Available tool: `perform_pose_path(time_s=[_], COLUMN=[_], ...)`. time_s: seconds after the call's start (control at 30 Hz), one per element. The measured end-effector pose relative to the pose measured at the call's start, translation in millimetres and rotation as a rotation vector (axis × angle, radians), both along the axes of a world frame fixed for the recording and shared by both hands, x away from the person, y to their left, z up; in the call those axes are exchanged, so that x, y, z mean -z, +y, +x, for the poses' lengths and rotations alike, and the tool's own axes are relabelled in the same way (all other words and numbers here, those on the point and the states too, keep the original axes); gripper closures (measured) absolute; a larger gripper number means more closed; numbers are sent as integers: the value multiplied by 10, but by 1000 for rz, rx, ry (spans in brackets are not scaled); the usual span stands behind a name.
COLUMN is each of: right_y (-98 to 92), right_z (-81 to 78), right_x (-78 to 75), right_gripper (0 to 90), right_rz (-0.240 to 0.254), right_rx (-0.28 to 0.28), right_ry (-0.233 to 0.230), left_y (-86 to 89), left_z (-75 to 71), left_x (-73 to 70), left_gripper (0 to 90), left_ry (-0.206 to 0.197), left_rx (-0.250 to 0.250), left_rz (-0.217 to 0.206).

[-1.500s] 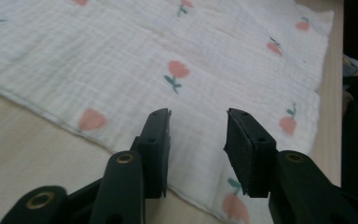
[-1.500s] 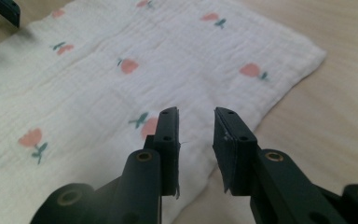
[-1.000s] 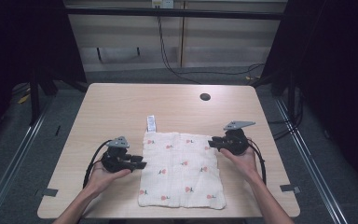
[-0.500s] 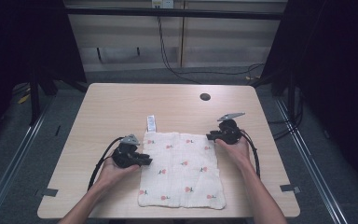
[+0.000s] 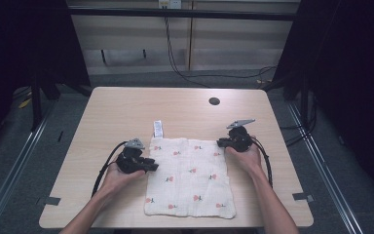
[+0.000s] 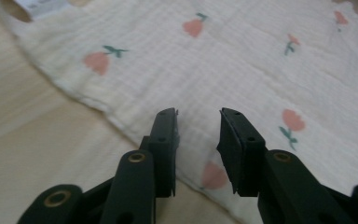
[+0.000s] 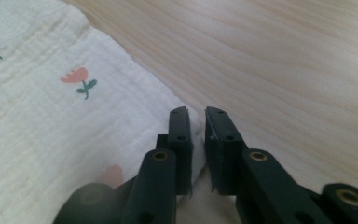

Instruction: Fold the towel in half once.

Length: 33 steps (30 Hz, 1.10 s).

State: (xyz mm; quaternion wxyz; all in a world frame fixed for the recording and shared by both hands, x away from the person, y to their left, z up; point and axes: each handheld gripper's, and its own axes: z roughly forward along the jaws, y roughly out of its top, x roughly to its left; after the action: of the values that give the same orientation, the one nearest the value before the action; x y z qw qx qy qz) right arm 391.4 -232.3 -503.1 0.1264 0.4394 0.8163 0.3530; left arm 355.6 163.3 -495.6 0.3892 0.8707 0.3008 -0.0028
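A white cloth (image 5: 190, 178) printed with small red flowers lies flat on the wooden table (image 5: 126, 107). My left gripper (image 5: 152, 165) rests low at the cloth's left edge. In the left gripper view its jaws (image 6: 198, 116) stand apart over the cloth (image 6: 242, 60) and have just been opening, with flat fabric showing in the gap. My right gripper (image 5: 221, 143) is at the cloth's far right corner. In the right gripper view its jaws (image 7: 196, 112) have just been closing, and they pinch the corner of the cloth (image 7: 42, 121).
A white label tag (image 5: 158, 128) sticks out from the cloth's far left corner. A dark round hole (image 5: 214, 101) sits in the table's far right part. Bare wood surrounds the cloth, and cables trail from both grippers.
The left gripper slid right onto the cloth's left edge. The right gripper shifted left and down to the far right corner. The cloth has not moved.
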Motion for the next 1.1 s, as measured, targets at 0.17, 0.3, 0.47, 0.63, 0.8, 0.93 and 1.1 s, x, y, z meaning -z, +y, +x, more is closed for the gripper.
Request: perform_pose_path(time_s=[0.17, 0.3, 0.47, 0.63, 0.8, 0.93, 1.1], right_y=[21, 14, 14, -8, -22, -56, -109], right_z=[3, -46, -134, -120, -99, -97, -95], right_x=[0, -24, -14, -12, -1, 0, 5], right_gripper=[861, 862, 861, 861, 860, 860, 859], right_rz=[22, 36, 42, 69, 74, 77, 75], right_rx=[-12, 1, -11, -9, -15, -1, -1], right_ry=[-21, -24, -29, -32, -33, -32, -33], left_y=[96, 219, 223, 17, -91, -101, -80], left_z=[285, 445, 581, 691, 742, 803, 862], left_x=[-78, -69, -37, 29, 51, 59, 61], left_gripper=[613, 605, 601, 594, 599, 589, 547], left_ry=[-17, -34, -28, -34, -37, -14, -9], left_rx=[-68, -124, -155, -166, -165, -191, -226], left_rz=[-37, -68, -68, -28, -9, -33, -2])
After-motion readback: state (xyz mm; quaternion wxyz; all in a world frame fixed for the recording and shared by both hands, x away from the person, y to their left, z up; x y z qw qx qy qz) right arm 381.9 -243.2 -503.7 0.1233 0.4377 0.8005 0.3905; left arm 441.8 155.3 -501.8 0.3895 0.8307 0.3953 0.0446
